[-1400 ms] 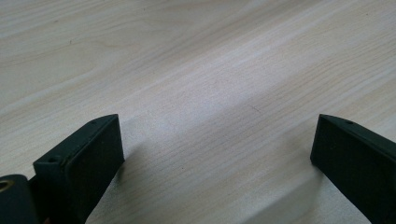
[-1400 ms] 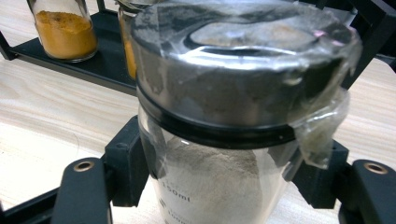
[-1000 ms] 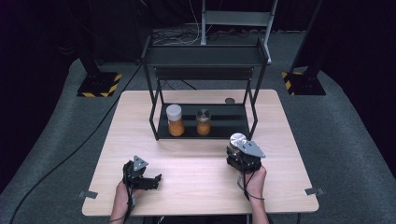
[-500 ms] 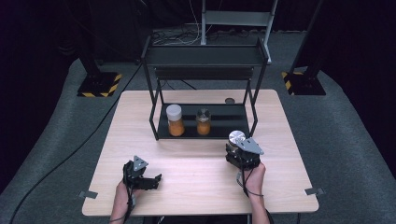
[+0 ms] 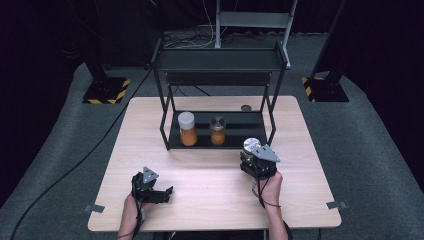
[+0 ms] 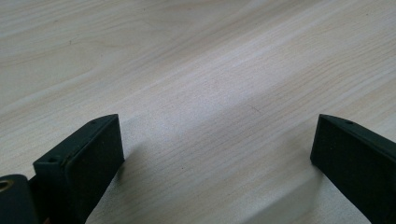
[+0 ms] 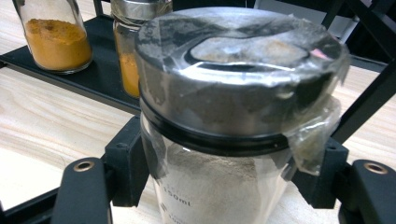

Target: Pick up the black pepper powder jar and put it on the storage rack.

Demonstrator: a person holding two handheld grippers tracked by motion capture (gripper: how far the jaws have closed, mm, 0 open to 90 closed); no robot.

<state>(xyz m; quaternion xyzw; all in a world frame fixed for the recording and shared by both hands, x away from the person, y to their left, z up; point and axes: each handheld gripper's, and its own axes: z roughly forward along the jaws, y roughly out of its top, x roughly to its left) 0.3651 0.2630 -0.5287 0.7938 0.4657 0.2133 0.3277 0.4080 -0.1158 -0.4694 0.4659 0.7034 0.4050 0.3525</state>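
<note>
We note the right gripper point(image 5: 256, 161) clamped on a glass jar point(image 7: 224, 140) of grey powder, metal lid point(image 5: 251, 144) on top, jaws pressed to its sides. The jar sits over the table point(image 5: 210, 200), just in front of the black rack point(image 5: 220, 125) (right-hand end). On the rack's lower shelf stand two jars of orange powder point(image 5: 188, 129) point(image 5: 217, 131). The left gripper point(image 5: 150, 186) rests near the table's front edge, jaws wide apart, holding nothing.
</note>
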